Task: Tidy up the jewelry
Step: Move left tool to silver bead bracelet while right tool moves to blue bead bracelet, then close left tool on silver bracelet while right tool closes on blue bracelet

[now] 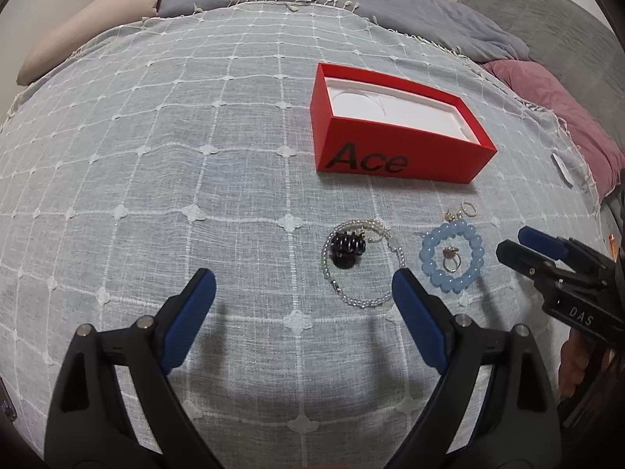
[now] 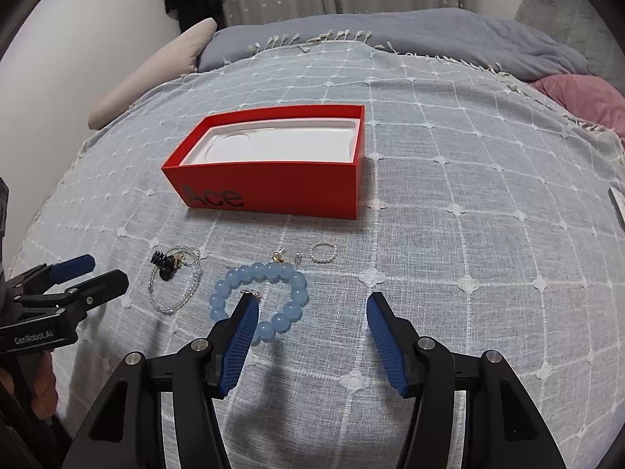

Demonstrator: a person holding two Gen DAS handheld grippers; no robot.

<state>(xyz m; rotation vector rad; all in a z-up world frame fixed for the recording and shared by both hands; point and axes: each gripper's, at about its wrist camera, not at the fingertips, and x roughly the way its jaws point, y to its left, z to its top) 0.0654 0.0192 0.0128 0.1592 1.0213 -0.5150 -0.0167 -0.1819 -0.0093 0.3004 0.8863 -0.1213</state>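
An open red box (image 1: 390,148) marked "Ace" with a white insert lies on the bedspread; it also shows in the right wrist view (image 2: 273,187). In front of it lie a blue bead bracelet (image 1: 452,258) (image 2: 259,297) with a ring (image 1: 451,258) inside it, a clear bead necklace (image 1: 363,264) (image 2: 175,285) around a black hair clip (image 1: 347,248) (image 2: 164,265), a small pearl ring (image 1: 468,208) (image 2: 323,253) and small earrings (image 2: 279,256). My left gripper (image 1: 304,285) is open and empty, just short of the necklace. My right gripper (image 2: 312,308) is open and empty over the bracelet's right side.
A checked grey bedspread (image 1: 195,156) covers the bed. Pillows and a grey duvet (image 2: 429,31) lie at the back, a pink cushion (image 1: 566,109) at the right. A small white object (image 1: 562,168) lies near the right edge.
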